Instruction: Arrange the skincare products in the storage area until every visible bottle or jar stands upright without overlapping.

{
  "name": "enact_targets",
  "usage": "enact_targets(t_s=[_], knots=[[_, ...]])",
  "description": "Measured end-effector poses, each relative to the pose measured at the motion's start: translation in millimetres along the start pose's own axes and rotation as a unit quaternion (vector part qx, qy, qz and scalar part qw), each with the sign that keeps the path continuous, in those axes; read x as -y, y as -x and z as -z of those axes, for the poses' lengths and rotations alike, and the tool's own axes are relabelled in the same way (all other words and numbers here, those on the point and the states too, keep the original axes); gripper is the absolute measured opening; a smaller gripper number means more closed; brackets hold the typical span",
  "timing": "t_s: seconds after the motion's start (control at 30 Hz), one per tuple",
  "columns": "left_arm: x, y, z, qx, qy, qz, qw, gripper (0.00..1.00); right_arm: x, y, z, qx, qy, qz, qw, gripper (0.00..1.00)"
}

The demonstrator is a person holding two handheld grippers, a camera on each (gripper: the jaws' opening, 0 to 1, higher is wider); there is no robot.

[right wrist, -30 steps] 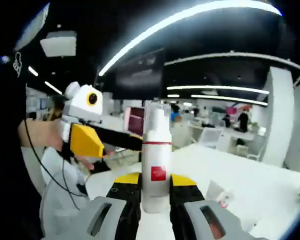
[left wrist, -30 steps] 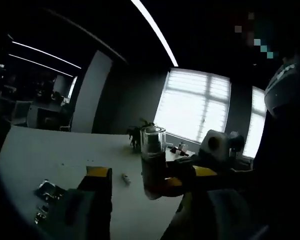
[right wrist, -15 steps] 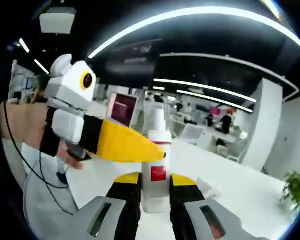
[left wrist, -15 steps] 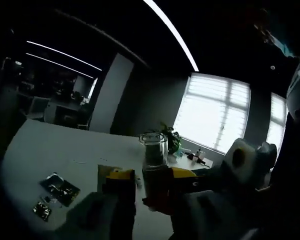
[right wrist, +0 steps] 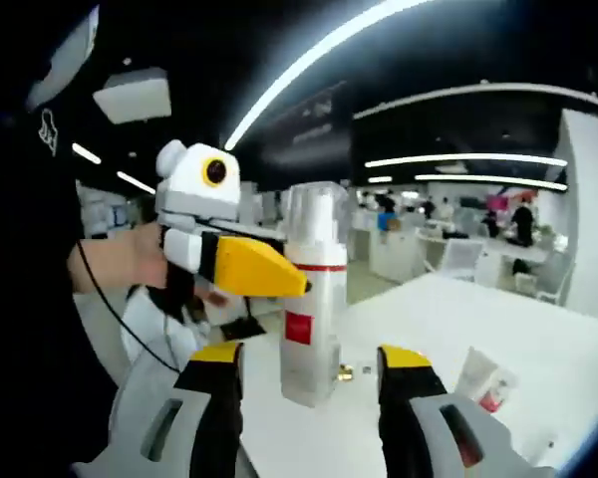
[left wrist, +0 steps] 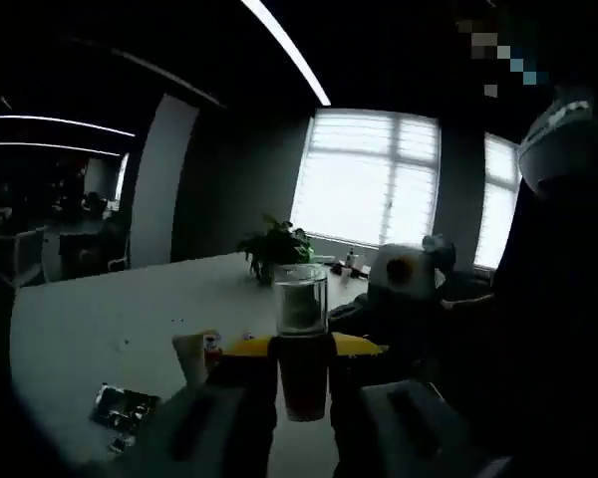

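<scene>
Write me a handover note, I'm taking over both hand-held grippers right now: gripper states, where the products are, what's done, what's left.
Left hand-held gripper: shut on the pump bottle, held upright above the white table.
Right hand-held gripper: open, its jaws standing apart from the bottle on either side.
A small tube lies flat on the table.
Done: nothing visibly placed.
Left: stand the bottle upright on the table, then right the tube.

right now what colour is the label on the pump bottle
Red: a small square label on the white pump bottle, under a thin red band. Clearest in the right gripper view.
</scene>
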State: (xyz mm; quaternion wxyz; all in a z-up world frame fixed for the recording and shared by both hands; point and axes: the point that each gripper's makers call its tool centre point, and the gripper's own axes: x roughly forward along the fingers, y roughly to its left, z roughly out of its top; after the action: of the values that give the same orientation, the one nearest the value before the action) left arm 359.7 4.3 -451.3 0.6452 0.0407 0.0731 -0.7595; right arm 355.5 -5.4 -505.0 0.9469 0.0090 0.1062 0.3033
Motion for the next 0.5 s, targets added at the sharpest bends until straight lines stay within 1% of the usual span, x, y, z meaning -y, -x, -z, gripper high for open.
enact_targets(t_s=[0.03,0.07,0.1,0.13,0.17,0.2,0.23,0.27,0.37,0.4,0.43,0.47,0.5], knots=[[2.4,2,-2.2,-0.003,-0.011,0.014,0.9998,0.15,-1,2,-1.4,0.001,0.011,-0.018,0.9998,0.46],[5.2,5,-8.2,0.005,-0.006,0.03,0.9995,0.15,-2,4,-3.5,-0.003,0.01,-0.026,0.9996,0.43],[5.7,5,-10.3,0.007,-0.002,0.034,0.9994,0.15,-2,5,-5.5,-0.001,0.014,-0.03,0.9994,0.42],[7.7,5,-12.5,0.009,-0.003,0.041,0.9991,0.15,-7,5,-8.3,0.002,0.019,-0.051,0.9985,0.42],[8.5,4,-12.3,0.008,-0.005,0.043,0.999,0.15,-5,5,-10.4,0.005,0.02,-0.047,0.9987,0.42],[10.9,3,-10.3,0.003,-0.009,0.049,0.9988,0.15,-9,3,-13.8,0.011,0.035,-0.057,0.9977,0.41],[14.4,1,-7.8,-0.004,-0.011,0.056,0.9984,0.15,-11,2,-13.9,0.009,0.038,-0.065,0.9972,0.4],[16.2,0,-6.5,-0.006,-0.012,0.058,0.9982,0.15,-13,0,-14.0,0.005,0.037,-0.07,0.9968,0.39],[21.9,-4,-1.7,-0.013,-0.009,0.068,0.9976,0.15,-22,-4,-16.9,0.01,0.033,-0.094,0.995,0.36],[22.7,-4,-0.5,-0.014,-0.01,0.069,0.9974,0.15,-26,-4,-18.8,0.015,0.026,-0.106,0.9939,0.34],[25.5,-4,0.5,-0.016,-0.005,0.077,0.9969,0.15,-30,-5,-21.2,0.022,0.018,-0.115,0.9929,0.24],[27.8,-4,1.3,-0.016,0.001,0.083,0.9964,0.15,-36,-4,-23.8,0.03,0.025,-0.139,0.9896,0.13],[24.3,-7,1.1,-0.002,0.011,0.079,0.9968,0.15,-32,-10,-29.6,0.04,0.019,-0.112,0.9927,0.13]])
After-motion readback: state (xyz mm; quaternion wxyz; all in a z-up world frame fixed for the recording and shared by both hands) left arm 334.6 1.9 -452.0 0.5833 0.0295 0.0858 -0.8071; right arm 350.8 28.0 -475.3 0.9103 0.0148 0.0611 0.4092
